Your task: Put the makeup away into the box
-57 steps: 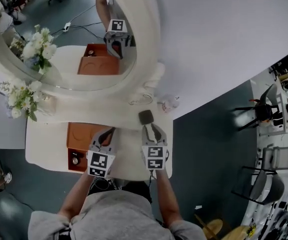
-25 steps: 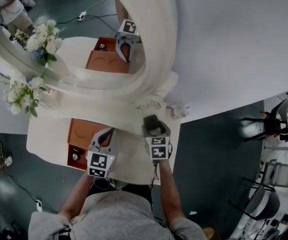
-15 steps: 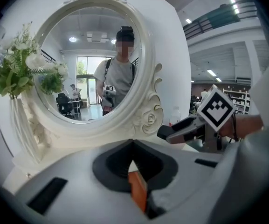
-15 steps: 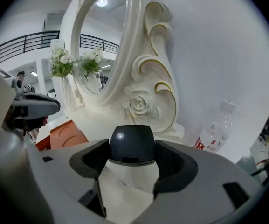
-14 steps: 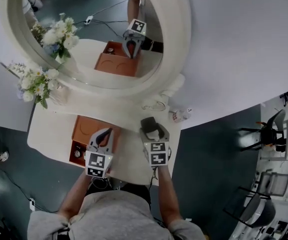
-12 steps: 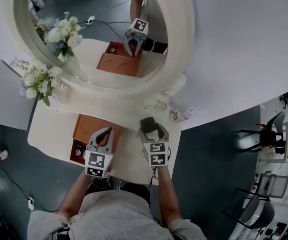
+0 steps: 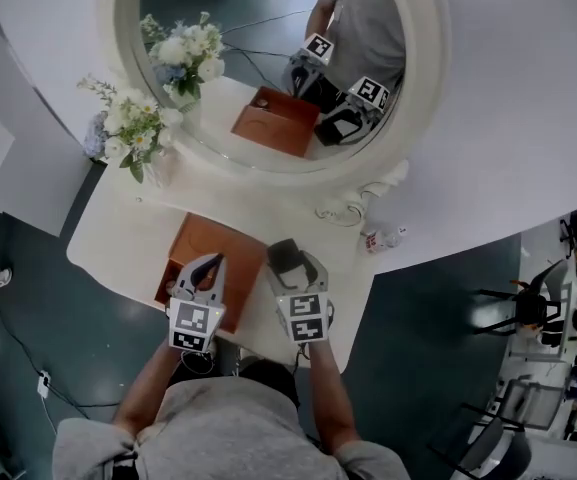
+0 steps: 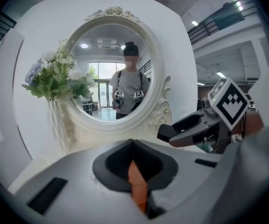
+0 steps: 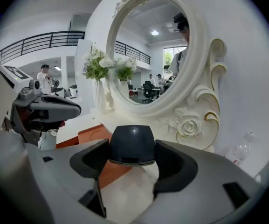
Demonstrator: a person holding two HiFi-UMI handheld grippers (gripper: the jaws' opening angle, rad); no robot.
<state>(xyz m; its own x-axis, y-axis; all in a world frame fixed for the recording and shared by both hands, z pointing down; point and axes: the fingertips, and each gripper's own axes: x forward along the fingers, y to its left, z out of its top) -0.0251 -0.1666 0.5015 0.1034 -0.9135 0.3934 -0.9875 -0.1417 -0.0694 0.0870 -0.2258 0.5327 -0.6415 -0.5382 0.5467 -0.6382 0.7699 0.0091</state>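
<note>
Sitting clamped between the jaws of the right gripper, the dark makeup compact hangs over the white vanity table just beside the orange box, where the left gripper hovers, its jaws pressed together on nothing.

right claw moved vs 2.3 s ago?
Yes. The right claw, shut on the dark compact, has shifted left: farther from the small bottle, closer to the orange box.

Dark rounded compact clamped in right gripper; orange box nearby.
</note>
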